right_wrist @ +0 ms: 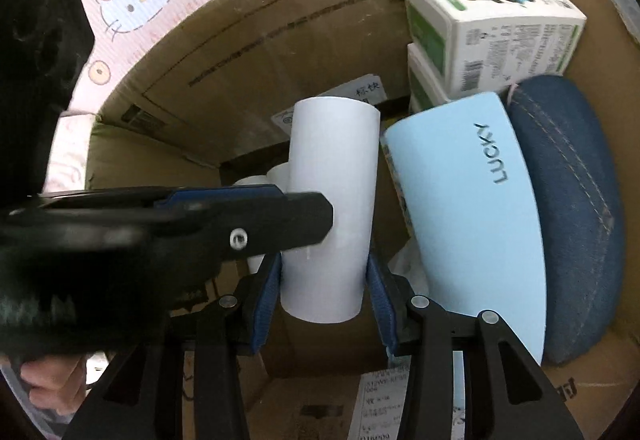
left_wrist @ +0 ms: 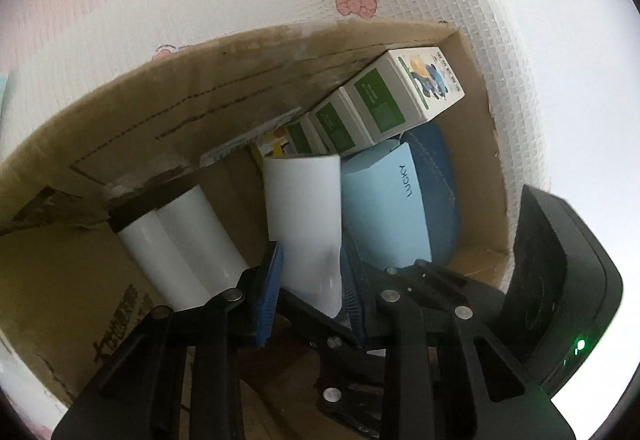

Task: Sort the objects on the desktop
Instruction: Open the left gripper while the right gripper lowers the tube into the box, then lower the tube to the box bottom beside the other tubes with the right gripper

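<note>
Cardboard box (right_wrist: pixel 240 52) fills both views ahead of the claws, already part packed. Right of the right gripper (right_wrist: pixel 324 300) lies a denim pouch (right_wrist: pixel 576 200), with a pale blue "LUCKY" cup (right_wrist: pixel 472 224) leaning between it and the claw, and a stack of green-and-white cartons (right_wrist: pixel 492 36) beyond. A white cup (right_wrist: pixel 332 200) stands upright between the right gripper's blue pads, clenched on both sides. The left gripper (left_wrist: pixel 310 292) reaches in from the left and also straddles that white cup (left_wrist: pixel 304 216); its pads sit right against the cup, though I cannot tell whether they press. Left of it lies a white bottle with a dark band (left_wrist: pixel 176 236).

The step looks like setting the white cup into the box beside the blue one. Next, one claw must let go without tipping it.
</note>
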Tool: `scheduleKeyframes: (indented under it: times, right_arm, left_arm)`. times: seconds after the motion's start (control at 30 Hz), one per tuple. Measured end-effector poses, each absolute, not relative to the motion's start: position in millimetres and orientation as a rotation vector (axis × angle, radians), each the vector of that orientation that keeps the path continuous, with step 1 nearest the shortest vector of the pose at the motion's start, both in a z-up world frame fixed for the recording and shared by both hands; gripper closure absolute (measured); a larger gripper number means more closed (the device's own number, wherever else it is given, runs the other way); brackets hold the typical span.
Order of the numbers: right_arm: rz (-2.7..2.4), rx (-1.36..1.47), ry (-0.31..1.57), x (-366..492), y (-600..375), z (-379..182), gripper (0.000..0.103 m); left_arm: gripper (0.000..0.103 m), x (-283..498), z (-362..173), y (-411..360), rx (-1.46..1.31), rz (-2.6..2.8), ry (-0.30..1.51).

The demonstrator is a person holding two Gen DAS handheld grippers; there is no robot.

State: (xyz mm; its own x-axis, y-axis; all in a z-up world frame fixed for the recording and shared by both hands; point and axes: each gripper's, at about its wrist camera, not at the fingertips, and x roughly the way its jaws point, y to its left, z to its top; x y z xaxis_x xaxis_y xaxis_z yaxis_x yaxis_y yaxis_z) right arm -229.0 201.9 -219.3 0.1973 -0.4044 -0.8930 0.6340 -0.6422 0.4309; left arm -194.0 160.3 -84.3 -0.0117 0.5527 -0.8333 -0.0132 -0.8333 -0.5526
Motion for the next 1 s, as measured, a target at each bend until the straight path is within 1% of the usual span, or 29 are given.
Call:
scheduleKeyframes:
  times: [0.03,0.07,0.1,0.13,0.23,0.3,0.4,0.47,0.5,0.57,0.7,0.73,1.0]
  right_arm:
    - [-1.582,1.631,0.240,-227.4,198.1,-218.9,0.063]
    - [-1.592,1.612,0.267,-225.6,194.3,-217.7,0.063]
    - [-1.595,1.596,0.282,-225.1,191.9,-216.6,0.063]
    - [-1.588,1.586,0.297,-225.5,189.3,-216.0,0.063]
    - [-1.481,1.626,0.286,-226.4,178.1,-221.9,0.063]
    - [-1.448,1.645,0.293,-225.3,171.0,-226.2,0.063]
    - [-1.431,1.651,0.342,-222.0,157.5,-231.6,0.063]
    - [-1.426,1.654,0.361,-221.6,149.3,-234.3,0.063]
    - [-1.441,1.650,0.386,-221.2,145.6,-235.2,0.063]
    - [-1.475,1.634,0.466,-219.3,137.3,-237.6,0.063]
    - [-1.448,1.672,0.514,-217.1,125.2,-247.4,0.063]
    - [-1.385,1.636,0.601,-216.1,122.6,-248.5,0.063]
    - [-1.378,1.609,0.745,-207.3,103.8,-253.2,0.063]
  left_arm:
    - [0.074,-193.7,-82.9,159.5,-1.862,1.906,-0.557]
    - [0.080,-193.5,-81.0,158.7,-1.847,1.917,-0.552]
    - [0.099,-193.5,-79.1,157.5,-1.826,1.922,-0.554]
    - [0.102,-193.8,-78.0,155.4,-1.817,1.925,-0.564]
    - [0.103,-196.8,-80.2,144.0,-1.826,1.889,-0.653]
    - [0.103,-195.3,-76.1,136.7,-1.810,1.896,-0.677]
    - [0.103,-187.3,-68.9,124.5,-1.765,1.958,-0.631]
    - [0.103,-188.0,-67.2,119.0,-1.748,1.972,-0.633]
    - [0.103,-188.0,-69.8,101.7,-1.741,1.968,-0.630]
    - [0.103,-189.5,-65.4,94.1,-1.718,1.985,-0.622]
    - [0.103,-186.4,-52.6,101.3,-1.649,2.075,-0.535]
    - [0.103,-187.4,-54.1,101.1,-1.639,2.077,-0.523]
    - [0.103,-185.9,-50.1,94.3,-1.634,2.080,-0.494]
